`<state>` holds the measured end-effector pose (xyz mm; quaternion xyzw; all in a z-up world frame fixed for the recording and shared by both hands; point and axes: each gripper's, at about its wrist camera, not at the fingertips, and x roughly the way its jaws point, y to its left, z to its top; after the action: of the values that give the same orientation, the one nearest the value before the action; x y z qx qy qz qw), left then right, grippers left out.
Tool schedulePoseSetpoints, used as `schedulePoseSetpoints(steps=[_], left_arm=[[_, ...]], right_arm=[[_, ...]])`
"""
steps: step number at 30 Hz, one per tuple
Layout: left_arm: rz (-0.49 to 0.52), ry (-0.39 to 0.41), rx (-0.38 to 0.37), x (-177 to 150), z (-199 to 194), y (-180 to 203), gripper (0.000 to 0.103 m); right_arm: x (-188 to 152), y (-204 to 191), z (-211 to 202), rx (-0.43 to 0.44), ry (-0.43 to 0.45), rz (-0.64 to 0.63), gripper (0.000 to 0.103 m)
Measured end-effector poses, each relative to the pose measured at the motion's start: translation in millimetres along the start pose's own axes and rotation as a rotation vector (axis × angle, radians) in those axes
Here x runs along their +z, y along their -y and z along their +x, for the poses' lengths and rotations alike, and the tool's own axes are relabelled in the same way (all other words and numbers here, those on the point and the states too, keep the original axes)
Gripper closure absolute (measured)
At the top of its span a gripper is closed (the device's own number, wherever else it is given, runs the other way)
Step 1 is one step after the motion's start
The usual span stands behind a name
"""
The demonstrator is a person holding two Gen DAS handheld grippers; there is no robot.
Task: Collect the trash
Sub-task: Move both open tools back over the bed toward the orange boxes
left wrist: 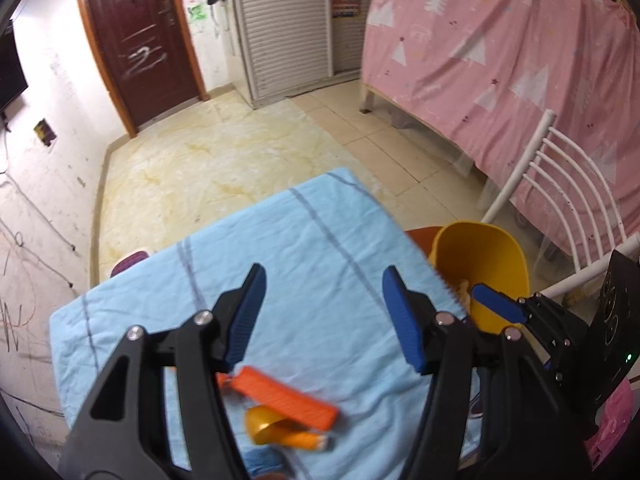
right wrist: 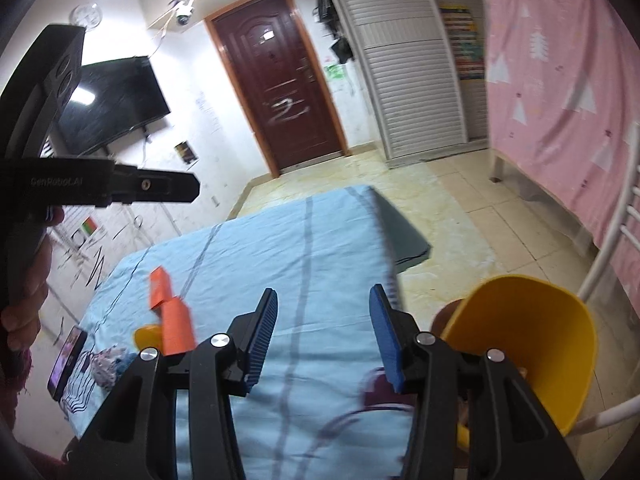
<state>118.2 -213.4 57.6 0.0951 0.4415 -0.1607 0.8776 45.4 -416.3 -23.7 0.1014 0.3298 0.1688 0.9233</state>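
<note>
Right gripper (right wrist: 323, 304) gapes empty over blue cloth (right wrist: 320, 240), beside yellow bin (right wrist: 532, 344)

Below the left jaws the orange strip (left wrist: 280, 397) hides half that yellow tape loop (left wrist: 267, 426), and whatever's inside the yellow bin (right wrist: 532, 344) right of the right jaws is too blurry.

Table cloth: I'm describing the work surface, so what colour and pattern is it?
Light blue table cloth with thin dark stripes; right wrist view.
</note>
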Motion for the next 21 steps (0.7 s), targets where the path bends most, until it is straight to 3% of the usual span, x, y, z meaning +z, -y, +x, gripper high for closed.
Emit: schedulePoseSetpoints(steps=[9,21], left_arm=[[-0.045,-0.034,0.054,-26,-1,-52,0.036],[-0.137,-0.131,0.063,-59,25,-97,0.036]], right_arm=[[-8,-57,21,0.064,-0.080,-0.109,0.061],[-21,-96,43,0.106,-0.173,-0.206,0.061]])
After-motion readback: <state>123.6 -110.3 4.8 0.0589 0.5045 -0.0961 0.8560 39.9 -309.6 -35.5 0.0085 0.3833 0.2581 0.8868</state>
